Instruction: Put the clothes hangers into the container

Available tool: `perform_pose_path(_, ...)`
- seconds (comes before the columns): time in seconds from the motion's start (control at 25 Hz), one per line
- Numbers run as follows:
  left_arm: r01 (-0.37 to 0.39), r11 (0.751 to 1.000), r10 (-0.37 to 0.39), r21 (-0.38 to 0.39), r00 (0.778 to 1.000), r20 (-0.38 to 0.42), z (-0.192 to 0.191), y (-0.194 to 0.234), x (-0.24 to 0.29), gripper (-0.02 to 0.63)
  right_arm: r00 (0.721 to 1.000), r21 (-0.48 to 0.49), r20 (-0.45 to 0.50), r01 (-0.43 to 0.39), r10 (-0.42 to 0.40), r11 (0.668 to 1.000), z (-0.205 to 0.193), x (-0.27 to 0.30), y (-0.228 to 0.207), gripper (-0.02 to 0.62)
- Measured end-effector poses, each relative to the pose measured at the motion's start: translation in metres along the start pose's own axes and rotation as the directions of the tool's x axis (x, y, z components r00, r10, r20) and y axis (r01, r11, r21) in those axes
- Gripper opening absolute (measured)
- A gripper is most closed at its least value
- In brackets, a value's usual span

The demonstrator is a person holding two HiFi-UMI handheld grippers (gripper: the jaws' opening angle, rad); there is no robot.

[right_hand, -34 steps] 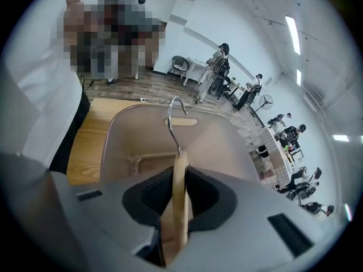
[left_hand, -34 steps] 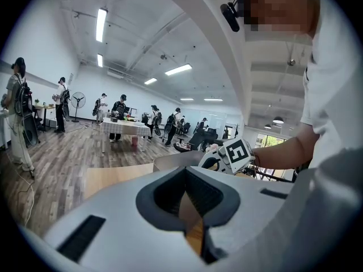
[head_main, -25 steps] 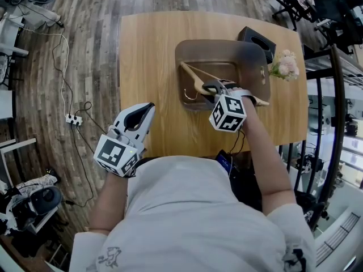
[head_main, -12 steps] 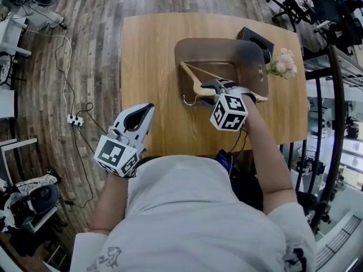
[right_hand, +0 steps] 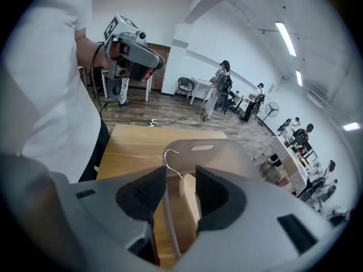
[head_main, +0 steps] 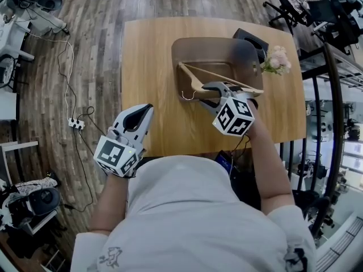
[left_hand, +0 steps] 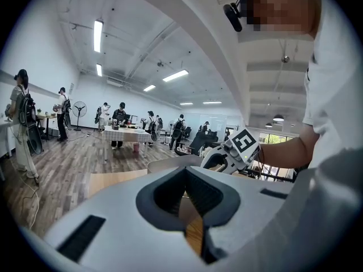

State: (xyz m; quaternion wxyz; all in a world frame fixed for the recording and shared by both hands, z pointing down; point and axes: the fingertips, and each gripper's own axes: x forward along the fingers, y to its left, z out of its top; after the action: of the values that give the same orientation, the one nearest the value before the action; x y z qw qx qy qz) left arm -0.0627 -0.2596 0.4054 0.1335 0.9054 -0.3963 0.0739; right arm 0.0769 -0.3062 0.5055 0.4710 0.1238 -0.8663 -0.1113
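You're at the release step. Your right tool (head_main: pixel 211 89) stands with its jaws wide apart, and the wooden clothes hanger (head_main: pixel 227 79) runs between them without either pad pressing on it, so it looks let go rather than held. In the right gripper view the hanger's wood (right_hand: pixel 189 200) lies just inside the right jaw and its wire runs close along the left one.

The hanger lies across the brown container (head_main: pixel 187 44) on the counter (head_main: pixel 147 55). Its metal hook (head_main: pixel 186 97) pokes out past the container's near-left rim and one arm reaches toward the right rim. I can't tell whether it has dropped fully inside or is resting on the rims.

Next, I'd draw the right tool straight back and up, keeping the jaws wide so they don't catch the wire. If the hanger is perched, nudge it down.

Your left tool (head_main: pixel 148 107) is closed on nothing and sits well apart from the container, at the counter's near-left edge.
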Motion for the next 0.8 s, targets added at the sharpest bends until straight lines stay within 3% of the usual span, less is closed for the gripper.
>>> perform_pose_path(0.28,0.004,1.0,-0.005,0.027,1.0,0.018,0.005,-0.019,-0.006,0.006,0.99,0.115,0.124,0.06,-0.074,0.992,0.014,-0.028,0.016,0.151)
perform_pose_path(0.6,0.01,0.998,-0.013,0.064,0.999,0.045,0.01,-0.042,-0.012,0.006,0.944,0.241,0.258,0.141,-0.204,0.96,0.029,-0.065,0.024,0.084)
perform_pose_path(0.8,0.014,0.997,-0.019,0.077,0.998,0.059,0.014,-0.054,-0.012,0.006,0.916,0.332,0.311,0.143,-0.252,0.932,0.035,-0.082,0.029,0.042)
